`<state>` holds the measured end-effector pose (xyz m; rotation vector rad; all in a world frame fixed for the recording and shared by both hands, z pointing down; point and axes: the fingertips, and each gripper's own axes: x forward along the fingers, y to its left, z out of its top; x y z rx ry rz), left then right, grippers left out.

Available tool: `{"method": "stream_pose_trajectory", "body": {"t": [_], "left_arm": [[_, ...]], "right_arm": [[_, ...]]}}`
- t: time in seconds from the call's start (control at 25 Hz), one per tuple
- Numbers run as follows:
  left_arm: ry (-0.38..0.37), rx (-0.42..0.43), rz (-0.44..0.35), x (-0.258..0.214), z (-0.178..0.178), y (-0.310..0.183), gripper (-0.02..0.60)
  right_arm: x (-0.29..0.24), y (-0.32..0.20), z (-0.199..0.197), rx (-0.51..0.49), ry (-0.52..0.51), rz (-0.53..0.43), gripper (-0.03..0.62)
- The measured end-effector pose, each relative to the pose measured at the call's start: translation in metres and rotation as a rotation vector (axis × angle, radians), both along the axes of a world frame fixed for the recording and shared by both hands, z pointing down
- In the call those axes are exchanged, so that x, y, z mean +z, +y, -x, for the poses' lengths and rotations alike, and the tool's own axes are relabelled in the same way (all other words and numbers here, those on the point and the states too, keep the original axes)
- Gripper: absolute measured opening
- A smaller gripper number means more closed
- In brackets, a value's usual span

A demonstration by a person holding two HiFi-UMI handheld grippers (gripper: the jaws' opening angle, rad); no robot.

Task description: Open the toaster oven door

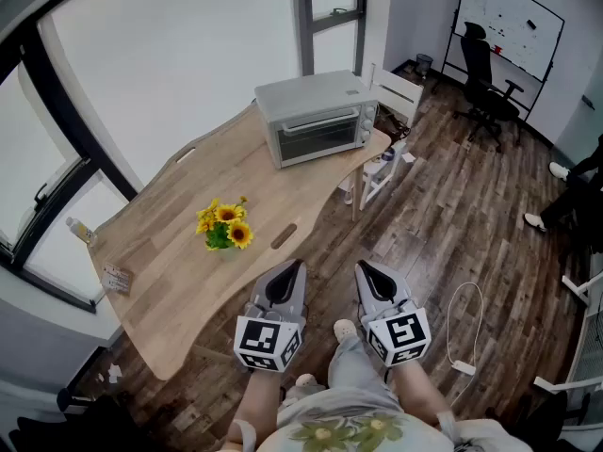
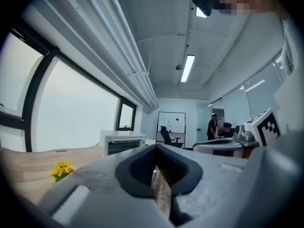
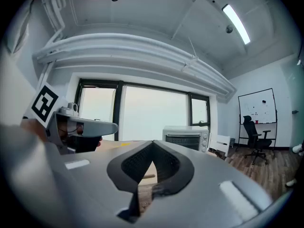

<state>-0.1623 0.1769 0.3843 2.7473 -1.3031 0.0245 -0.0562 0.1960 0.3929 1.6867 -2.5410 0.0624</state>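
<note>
A silver toaster oven stands at the far end of the wooden table, its glass door shut and its knobs at the right. It shows small in the left gripper view and the right gripper view. My left gripper and right gripper hang side by side over the floor near the table's front edge, far from the oven. Both are shut with nothing between the jaws.
A small bunch of yellow sunflowers stands mid-table. A white chair sits beside the oven end. An office chair and whiteboard are at the back right. A white cable lies on the wood floor.
</note>
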Motion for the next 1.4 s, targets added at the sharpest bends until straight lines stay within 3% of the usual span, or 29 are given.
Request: {"method": "stream_pose_trajectory", "body": {"t": [0.24, 0.64, 0.92, 1.24, 1.4], "left_arm": [[-0.023, -0.003, 0.012, 0.006, -0.023, -0.035, 0.003], [-0.058, -0.086, -0.026, -0.004, -0.051, -0.112, 0.003], [-0.080, -0.133, -0.052, -0.013, -0.072, -0.159, 0.003], [-0.149, -0.188, -0.120, -0.027, -0.086, -0.203, 0.149], [-0.241, -0.178, -0.128, -0.022, -0.087, -0.218, 0.194]], "right_arm": [[-0.001, -0.036, -0.019, -0.023, 0.038, -0.021, -0.002], [-0.008, -0.112, -0.070, -0.024, 0.092, -0.077, 0.000], [-0.013, -0.166, -0.103, -0.071, 0.115, -0.091, 0.053], [-0.020, -0.217, -0.118, -0.173, 0.176, -0.112, 0.160], [-0.022, -0.233, -0.121, -0.200, 0.217, -0.118, 0.188]]}}
